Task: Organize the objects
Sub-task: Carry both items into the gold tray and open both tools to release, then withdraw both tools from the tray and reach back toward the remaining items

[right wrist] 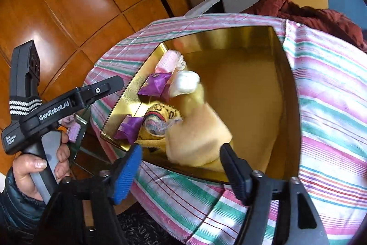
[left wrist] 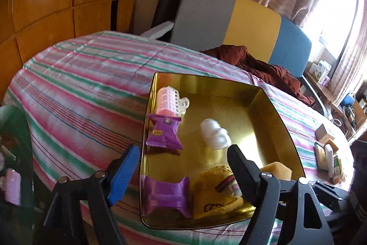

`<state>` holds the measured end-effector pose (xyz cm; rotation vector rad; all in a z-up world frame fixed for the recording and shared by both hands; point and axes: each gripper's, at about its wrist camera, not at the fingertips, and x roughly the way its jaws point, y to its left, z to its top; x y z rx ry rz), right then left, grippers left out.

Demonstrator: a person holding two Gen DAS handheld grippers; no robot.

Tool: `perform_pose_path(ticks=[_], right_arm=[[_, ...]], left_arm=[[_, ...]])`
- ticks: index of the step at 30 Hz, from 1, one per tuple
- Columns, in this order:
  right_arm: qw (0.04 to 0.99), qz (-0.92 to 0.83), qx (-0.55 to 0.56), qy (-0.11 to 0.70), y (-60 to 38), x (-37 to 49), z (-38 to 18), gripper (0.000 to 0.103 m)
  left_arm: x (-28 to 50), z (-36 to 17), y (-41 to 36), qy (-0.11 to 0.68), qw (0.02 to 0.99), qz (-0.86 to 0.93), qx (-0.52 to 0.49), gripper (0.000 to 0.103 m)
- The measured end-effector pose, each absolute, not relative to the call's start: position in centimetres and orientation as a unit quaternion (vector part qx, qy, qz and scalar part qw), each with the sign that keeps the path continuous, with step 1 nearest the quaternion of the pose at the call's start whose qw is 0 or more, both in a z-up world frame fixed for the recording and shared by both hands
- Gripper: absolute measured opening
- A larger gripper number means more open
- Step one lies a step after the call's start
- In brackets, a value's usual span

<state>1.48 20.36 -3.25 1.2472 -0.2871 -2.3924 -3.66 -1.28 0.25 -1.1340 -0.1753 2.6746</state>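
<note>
Both grippers are sitting nearest the lens, the left gripper [left wrist: 183, 157] and the right gripper [right wrist: 181, 154], each gaping wide with nothing pinched between the pads. We're hovering them over the near edge of the gold tray [left wrist: 270, 102], which is resting on the striped cloth [left wrist: 80, 84]. Going big to small inside it: the yellow cloth [right wrist: 197, 130] is lying near the front, the yellow pouch [left wrist: 213, 190] beside it, two purple packets [left wrist: 164, 132], a pink roller [left wrist: 166, 99] at the far left, and a blurry white wad [left wrist: 214, 133] mid-tray. So we're guessing most stuff is already in; a few bits [left wrist: 330, 157] are still sitting out at the right.
</note>
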Motion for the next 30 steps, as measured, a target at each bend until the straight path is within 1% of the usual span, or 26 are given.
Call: perform_pose_path(ticks=[12, 15, 16, 18, 23, 30], right_arm=[[0.176, -0.88, 0.428, -0.105, 21.7, 2.3, -2.2, 0.073], [0.156, -0.891, 0.417, -0.092, 21.8, 2.4, -1.6, 0.075], [0.151, -0.893, 0.414, -0.089, 21.8, 2.4, -1.5, 0.079], [0.141, -0.897, 0.41, -0.084, 21.9, 2.4, -1.3, 0.084], [0.124, -0.901, 0.409, -0.078, 22.4, 2.5, -1.2, 0.084], [0.101, -0.905, 0.406, -0.076, 23.4, 2.6, -1.1, 0.084]], left_arm=[[-3.3, 0.1, -0.9, -0.046, 0.1, 0.916, -0.385, 0.084], [-3.0, 0.2, -0.7, -0.04, 0.097, 0.919, -0.38, 0.086], [-2.9, 0.3, -0.5, -0.036, 0.097, 0.92, -0.378, 0.087], [-2.6, 0.5, 0.0, -0.025, 0.097, 0.923, -0.372, 0.087], [-1.9, 1.0, 0.9, -0.002, 0.102, 0.929, -0.356, 0.091], [-1.0, 1.3, 2.3, 0.03, 0.11, 0.933, -0.341, 0.091]])
